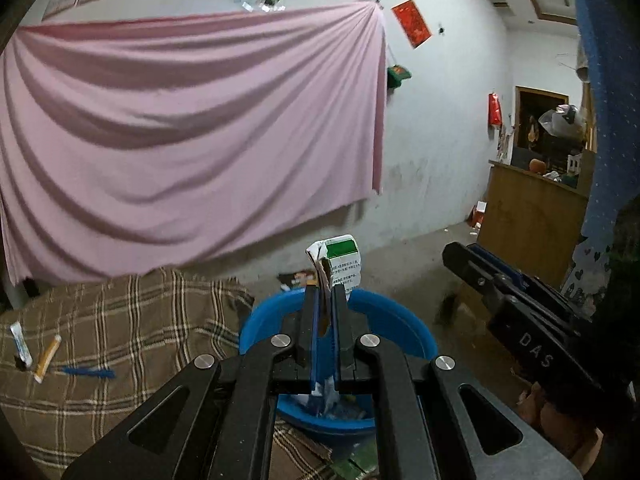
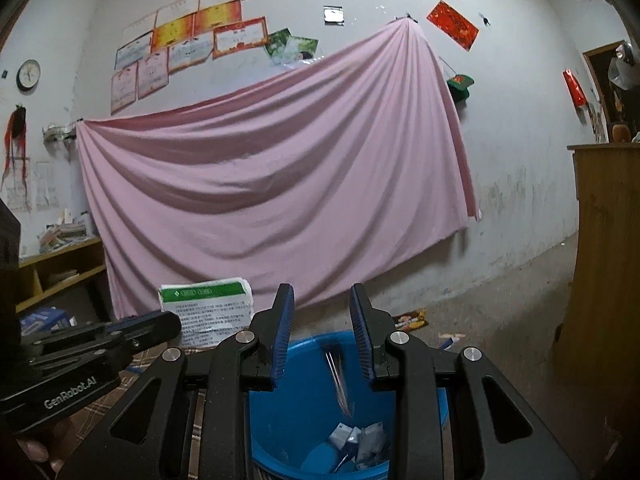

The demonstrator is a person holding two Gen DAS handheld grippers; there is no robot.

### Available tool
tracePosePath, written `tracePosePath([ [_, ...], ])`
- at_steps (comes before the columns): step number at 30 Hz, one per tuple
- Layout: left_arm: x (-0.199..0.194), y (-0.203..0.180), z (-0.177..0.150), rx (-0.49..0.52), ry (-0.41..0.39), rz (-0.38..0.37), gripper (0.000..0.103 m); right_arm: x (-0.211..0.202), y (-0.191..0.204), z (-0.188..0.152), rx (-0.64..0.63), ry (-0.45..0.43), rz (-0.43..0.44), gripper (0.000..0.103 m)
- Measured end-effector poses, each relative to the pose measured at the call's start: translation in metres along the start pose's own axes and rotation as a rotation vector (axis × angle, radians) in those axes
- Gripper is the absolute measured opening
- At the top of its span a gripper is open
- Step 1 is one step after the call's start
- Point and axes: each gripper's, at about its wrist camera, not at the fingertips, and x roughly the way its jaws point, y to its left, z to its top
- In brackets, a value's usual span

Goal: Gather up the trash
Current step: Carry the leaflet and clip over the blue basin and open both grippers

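Note:
My left gripper [image 1: 325, 292] is shut on a flattened white and green carton [image 1: 340, 260] and holds it over the blue bin [image 1: 400, 320]. The carton also shows in the right wrist view [image 2: 206, 308], held by the left gripper [image 2: 160, 322]. My right gripper [image 2: 322, 312] is open above the blue bin [image 2: 280, 420]. A blurred thin clear wrapper [image 2: 338, 380] hangs in the air below its fingers, over the bin. Several white and blue scraps [image 2: 356, 444] lie in the bin's bottom. The right gripper [image 1: 460, 256] shows in the left wrist view at the right.
A brown plaid cloth [image 1: 120, 340] holds a white tube [image 1: 21, 342], a yellow tube [image 1: 48, 358] and a blue stick [image 1: 88, 371]. Wrappers lie on the floor [image 2: 412, 318]. A wooden cabinet [image 2: 600, 260] stands at the right. A pink sheet [image 2: 280, 168] hangs on the wall.

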Motion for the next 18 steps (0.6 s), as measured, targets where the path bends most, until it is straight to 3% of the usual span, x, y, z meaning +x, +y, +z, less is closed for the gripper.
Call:
tracePosePath([
  [11,0.026,0.024,0.004,-0.145,0.166,-0.058,0.007,0.012,-0.007,-0.004,0.021,0.074,-0.014,0.027],
  [18,0.031,0.035,0.004,-0.187,0.225,-0.069,0.009,0.016,-0.013,-0.007,0.027,0.109,-0.025,0.027],
])
